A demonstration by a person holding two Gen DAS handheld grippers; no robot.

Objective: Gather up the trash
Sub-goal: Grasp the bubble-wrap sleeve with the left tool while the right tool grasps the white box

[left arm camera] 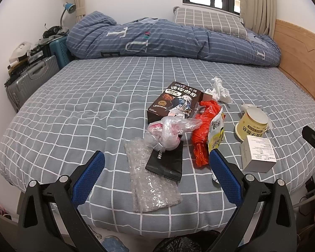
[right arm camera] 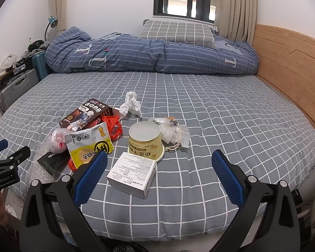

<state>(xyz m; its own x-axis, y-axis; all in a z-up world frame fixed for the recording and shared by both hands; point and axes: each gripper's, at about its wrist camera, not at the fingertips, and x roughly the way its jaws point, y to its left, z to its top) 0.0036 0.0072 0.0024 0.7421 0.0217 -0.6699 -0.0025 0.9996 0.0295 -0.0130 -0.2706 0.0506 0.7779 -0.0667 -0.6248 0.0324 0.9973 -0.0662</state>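
Trash lies scattered on the near part of the bed. My left gripper (left arm camera: 157,161) is open above a sheet of bubble wrap (left arm camera: 151,187) and a black packet (left arm camera: 167,161). Past them lie a knotted clear bag (left arm camera: 170,132), a red plastic bag (left arm camera: 203,134), a yellow snack wrapper (left arm camera: 217,132) and a dark cookie box (left arm camera: 175,100). My right gripper (right arm camera: 159,161) is open over a white box (right arm camera: 133,173). An upturned yellow cup (right arm camera: 146,140), a clear wrapper (right arm camera: 174,133) and a crumpled tissue (right arm camera: 131,104) lie beyond it.
A rolled blue quilt (right arm camera: 149,56) and a checked pillow (right arm camera: 176,31) fill the bed's far side. A wooden headboard (right arm camera: 289,67) runs along the right. Suitcases (left arm camera: 31,79) stand at the left. A black bag (left arm camera: 184,243) sits below the bed's near edge.
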